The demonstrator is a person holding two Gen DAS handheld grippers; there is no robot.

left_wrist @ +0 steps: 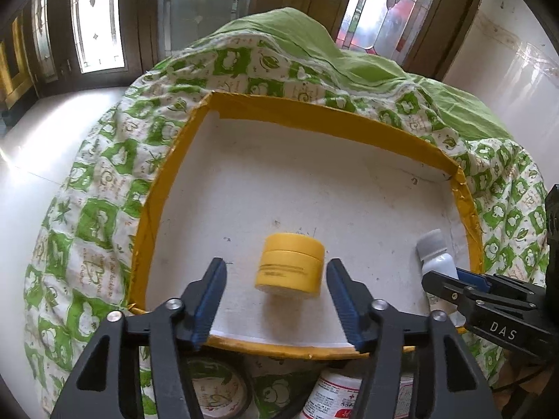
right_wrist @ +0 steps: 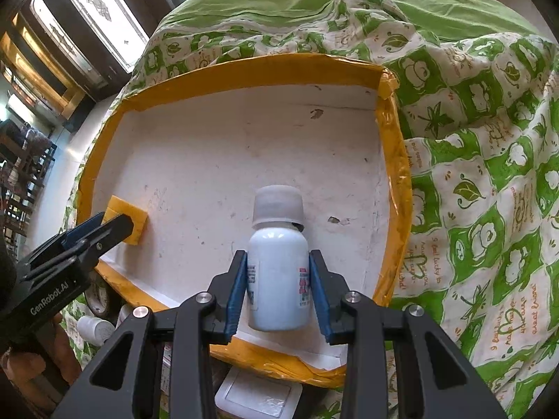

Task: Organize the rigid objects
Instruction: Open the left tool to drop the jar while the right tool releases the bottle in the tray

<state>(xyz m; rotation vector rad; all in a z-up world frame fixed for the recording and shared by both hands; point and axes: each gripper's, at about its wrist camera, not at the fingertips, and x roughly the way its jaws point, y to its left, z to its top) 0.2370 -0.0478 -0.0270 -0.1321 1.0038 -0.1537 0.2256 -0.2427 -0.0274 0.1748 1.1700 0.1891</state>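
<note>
A shallow white tray with a yellow taped rim (left_wrist: 314, 111) lies on a green patterned quilt; it also shows in the right wrist view (right_wrist: 394, 174). A yellow jar (left_wrist: 290, 265) stands inside it, between the open fingers of my left gripper (left_wrist: 276, 300), untouched. The jar also shows in the right wrist view (right_wrist: 131, 218), partly hidden by the left gripper. My right gripper (right_wrist: 277, 282) is shut on a white bottle with a grey cap (right_wrist: 277, 262), held over the tray's right part. The bottle (left_wrist: 435, 255) and right gripper (left_wrist: 454, 282) show in the left wrist view.
Below the tray's near edge lie a tape roll (left_wrist: 216, 384), a white bottle with red label (left_wrist: 332, 394), another small white bottle (right_wrist: 94, 328) and a white flat box (right_wrist: 258, 394). The quilt (right_wrist: 489, 174) bulges around the tray. Glass doors (left_wrist: 101, 17) stand behind.
</note>
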